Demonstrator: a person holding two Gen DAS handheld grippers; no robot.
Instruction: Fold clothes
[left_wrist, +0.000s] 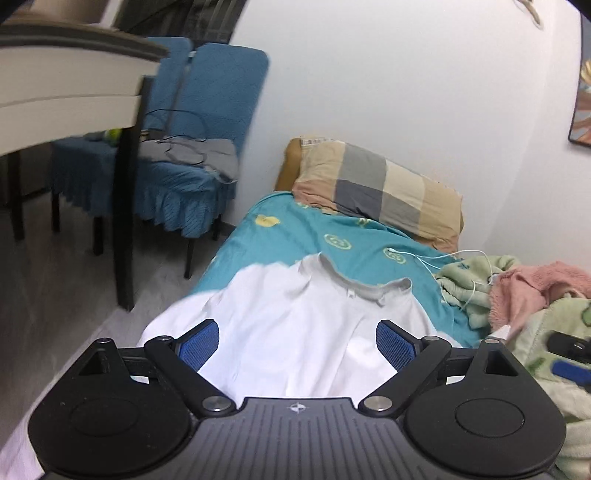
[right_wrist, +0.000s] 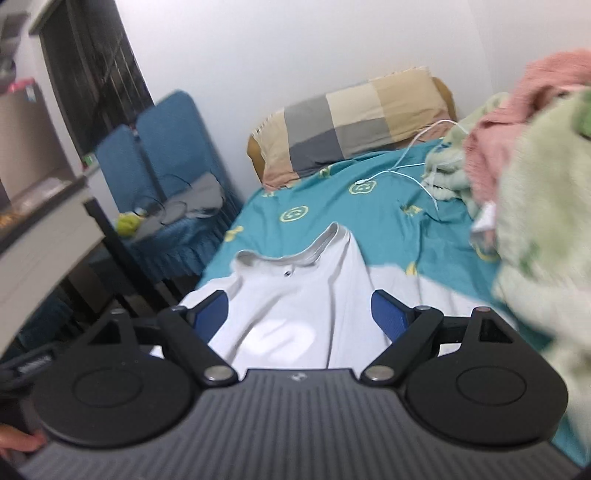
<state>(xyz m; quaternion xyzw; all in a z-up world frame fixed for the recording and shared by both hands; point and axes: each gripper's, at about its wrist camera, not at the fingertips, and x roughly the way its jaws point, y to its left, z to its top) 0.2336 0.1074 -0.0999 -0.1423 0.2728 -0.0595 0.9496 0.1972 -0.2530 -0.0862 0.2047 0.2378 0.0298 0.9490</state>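
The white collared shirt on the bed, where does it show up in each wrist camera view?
Left wrist view: the white collared shirt lies at lower centre, collar toward the upper right.
Right wrist view: the shirt lies at lower centre, collar toward the upper left.
Shared landmark: the checked beige and grey pillow beyond it, by the wall.

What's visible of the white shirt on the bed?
The white collared shirt looks like soft knit fabric with a ribbed pale grey collar and one small dark button below it. It lies spread, slightly rumpled, collar toward the checked pillow, on the teal patterned bedsheet. Both open grippers hang over it; contact is unclear.
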